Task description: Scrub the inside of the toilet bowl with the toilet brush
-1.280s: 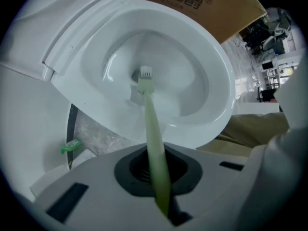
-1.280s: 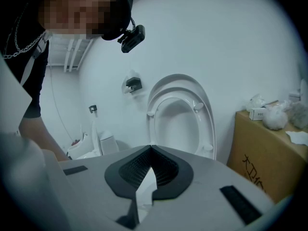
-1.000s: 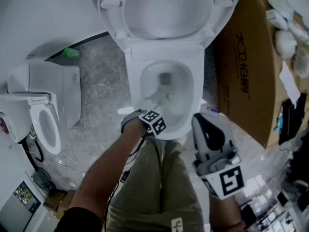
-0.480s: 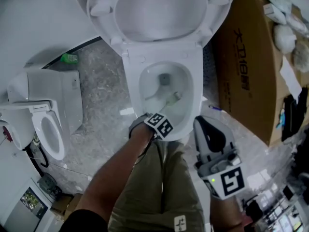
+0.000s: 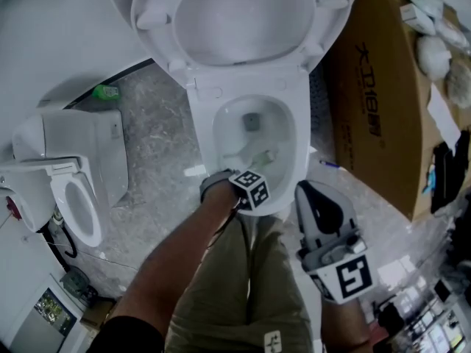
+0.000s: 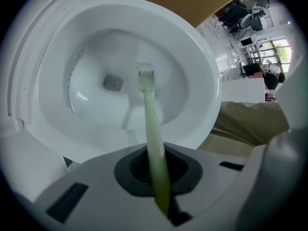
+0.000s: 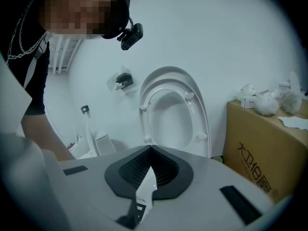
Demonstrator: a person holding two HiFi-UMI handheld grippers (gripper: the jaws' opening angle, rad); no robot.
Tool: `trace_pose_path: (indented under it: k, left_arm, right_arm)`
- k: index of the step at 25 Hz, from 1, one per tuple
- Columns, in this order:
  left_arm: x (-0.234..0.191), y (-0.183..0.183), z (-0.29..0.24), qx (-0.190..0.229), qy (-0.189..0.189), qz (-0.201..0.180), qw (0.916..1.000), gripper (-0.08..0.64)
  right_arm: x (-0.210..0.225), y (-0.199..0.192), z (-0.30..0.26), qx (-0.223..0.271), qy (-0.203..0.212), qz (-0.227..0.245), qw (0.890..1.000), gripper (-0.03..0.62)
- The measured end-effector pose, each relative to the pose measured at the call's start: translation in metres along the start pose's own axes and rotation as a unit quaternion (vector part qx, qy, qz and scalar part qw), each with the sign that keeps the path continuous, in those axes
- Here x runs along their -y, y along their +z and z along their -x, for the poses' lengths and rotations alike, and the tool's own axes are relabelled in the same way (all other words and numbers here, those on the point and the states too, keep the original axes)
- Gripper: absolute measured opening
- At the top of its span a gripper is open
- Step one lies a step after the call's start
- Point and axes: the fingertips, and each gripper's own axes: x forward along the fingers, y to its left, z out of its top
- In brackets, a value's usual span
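Note:
A white toilet stands with its seat and lid raised; its bowl is open below, with a grey drain at the bottom. My left gripper hangs over the bowl's front rim, shut on the pale green toilet brush. In the left gripper view the handle runs from the jaws down to the bristle head, which rests on the bowl's inner wall beside the drain. My right gripper is held right of the bowl, shut and holding nothing.
A large cardboard box stands close on the toilet's right, with small items on top. A second, smaller toilet is at the left. A green object lies by the wall. The person's trousered legs are in front of the bowl.
The left gripper has shifted a little right along the front rim, and the brush head has swept rightward inside the bowl. The right gripper has stayed put.

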Motion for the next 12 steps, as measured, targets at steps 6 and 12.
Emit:
trace_pose_path:
  k: [6,12]
  left_arm:
    - [-0.021,-0.015,0.004,-0.018,0.013,-0.006,0.9997,0.002]
    - [-0.035,-0.023,0.006,-0.037,0.024,-0.014,0.999,0.002]
  right_arm:
    - [0.001,0.004,-0.002,0.005,-0.004,-0.004,1.0,0.005]
    - [0.005,0.002,-0.003,0.001,-0.007,-0.006,1.0,0.005]
